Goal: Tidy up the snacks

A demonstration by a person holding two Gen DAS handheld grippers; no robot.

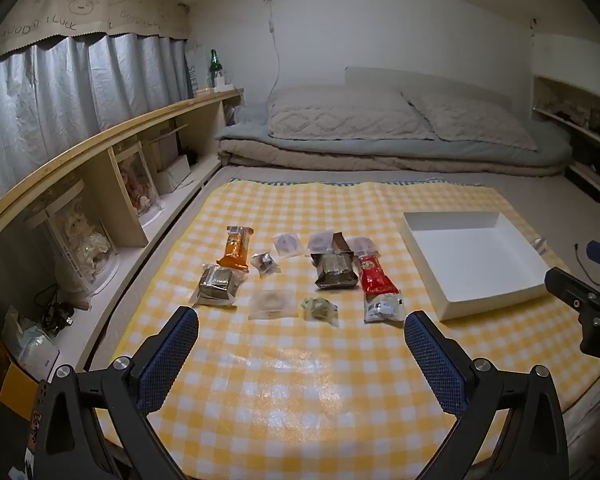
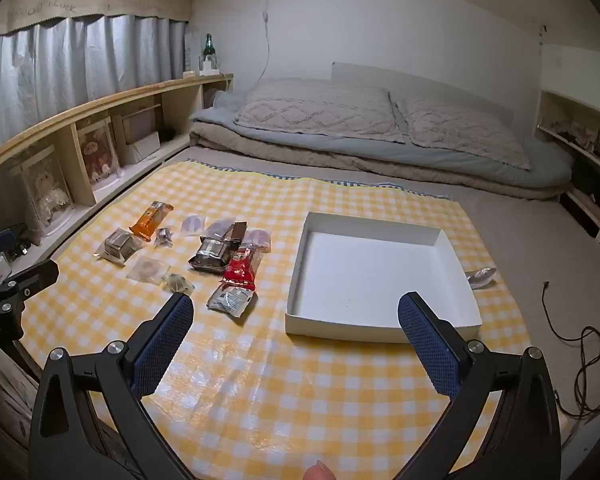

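on the yellow checked cloth (image 2: 260, 380) spread over the floor, the snacks are laid out loose in a cluster to the left of a white box (image 2: 380, 326), and none has been placed inside it. the box interior is bare in both views, so the task is judged to be at its very beginning: everything remains to be sorted.

the cluster is made up of an orange packet (image 1: 236, 249), a red packet (image 1: 376, 278), a silver pouch (image 1: 384, 307) just below the red one, two foil-wrapped blocks (image 1: 216, 283) (image 1: 335, 271), a small greenish wrapped sweet (image 1: 319, 307) and several clear sachets (image 1: 269, 303). the red packet and the silver pouch lie nearest the box. a further silvery wrapper (image 2: 480, 276) is seen beside the box's far right edge, apart from the rest.

the left gripper (image 1: 301, 332) is held with its jaws spread wide and nothing between them, short of the cluster and above the cloth. the right gripper (image 2: 296, 318) is likewise spread wide and empty, with the near wall of the box seen between its fingers.

the printing on the packets cannot be read, and the contents of the clear sachets are too blurred to be named. a dark brown item behind the right-hand foil block is partly hidden. how many sachets overlap at the back of the cluster cannot be settled. a fingertip (image 2: 319, 471) is cut off at the bottom edge of the right wrist view.
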